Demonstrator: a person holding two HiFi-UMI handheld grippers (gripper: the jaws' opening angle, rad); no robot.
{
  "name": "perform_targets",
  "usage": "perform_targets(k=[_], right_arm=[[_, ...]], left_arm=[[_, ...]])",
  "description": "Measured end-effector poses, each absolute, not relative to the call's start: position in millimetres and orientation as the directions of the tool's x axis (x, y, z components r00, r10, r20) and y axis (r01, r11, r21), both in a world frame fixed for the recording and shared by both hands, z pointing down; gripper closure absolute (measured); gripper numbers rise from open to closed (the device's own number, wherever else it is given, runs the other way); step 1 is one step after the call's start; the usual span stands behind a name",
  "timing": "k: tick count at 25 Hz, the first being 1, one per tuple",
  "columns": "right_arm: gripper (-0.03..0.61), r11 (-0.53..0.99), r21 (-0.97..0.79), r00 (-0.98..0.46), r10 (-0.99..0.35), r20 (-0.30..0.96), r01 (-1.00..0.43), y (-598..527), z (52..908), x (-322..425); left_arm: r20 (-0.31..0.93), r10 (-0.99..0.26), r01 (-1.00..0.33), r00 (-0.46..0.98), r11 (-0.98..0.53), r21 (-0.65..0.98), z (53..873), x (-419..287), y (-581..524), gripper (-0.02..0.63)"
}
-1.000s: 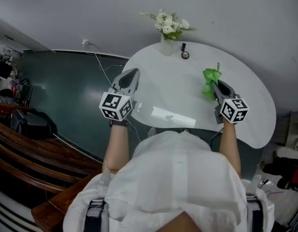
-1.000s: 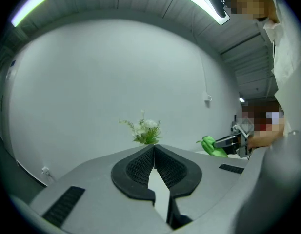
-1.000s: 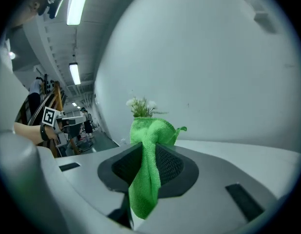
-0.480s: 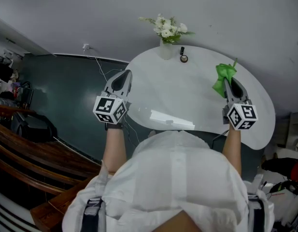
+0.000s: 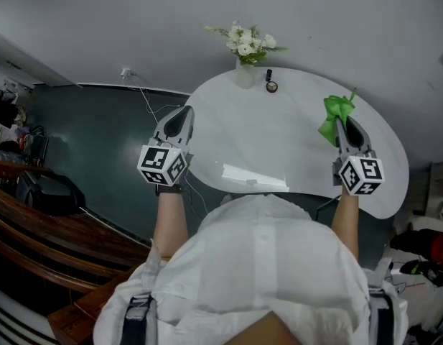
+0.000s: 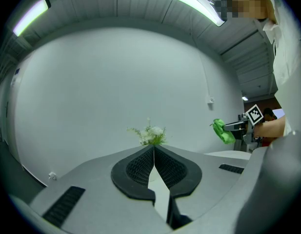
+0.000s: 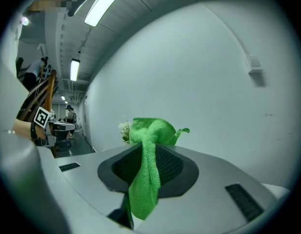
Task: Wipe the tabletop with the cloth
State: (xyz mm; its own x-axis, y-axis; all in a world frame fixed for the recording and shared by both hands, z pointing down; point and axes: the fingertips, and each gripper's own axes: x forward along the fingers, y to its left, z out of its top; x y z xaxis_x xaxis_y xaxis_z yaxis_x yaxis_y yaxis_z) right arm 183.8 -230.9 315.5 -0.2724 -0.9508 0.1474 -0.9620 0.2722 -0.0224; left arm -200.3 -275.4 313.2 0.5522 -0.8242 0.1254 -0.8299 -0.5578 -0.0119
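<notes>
Green cloth [image 7: 144,179] is pinched in the right gripper [image 5: 342,123], whose jaws are clamped on it. A bunched end pokes out past the tips, and a longer strip hangs back over the ribbed pads [image 7: 172,165]. In the head view the cloth sits over the right part of the white tabletop [image 5: 278,139], and the left gripper view shows it held up in the air, clear of the surface.

At the table's left edge is the left gripper [image 5: 184,113], partly over the dark teal floor [image 5: 99,142]. Its jaws are pressed together with nothing between them. The two grippers are well apart, each with its marker cube toward the person, whose white shirt [image 5: 257,264] fills the near part of the head view.

At the far edge of the table stands a white vase [image 5: 244,74] of pale flowers [image 5: 248,40]. Just to its right lie two small dark items [image 5: 271,83], too small to identify. A thin cable [image 5: 146,95] runs down the wall at far left.
</notes>
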Motion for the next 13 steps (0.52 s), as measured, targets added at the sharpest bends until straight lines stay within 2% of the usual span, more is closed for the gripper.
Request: perform_targets(k=[13], right_arm=[[0.500, 0.284, -0.011, -0.283, -0.947, 0.154, -0.959, -220, 318, 175]], left_arm=[[0.132, -0.819, -0.826, 0.559, -0.564, 0.000, 321, -202, -265, 0.595]])
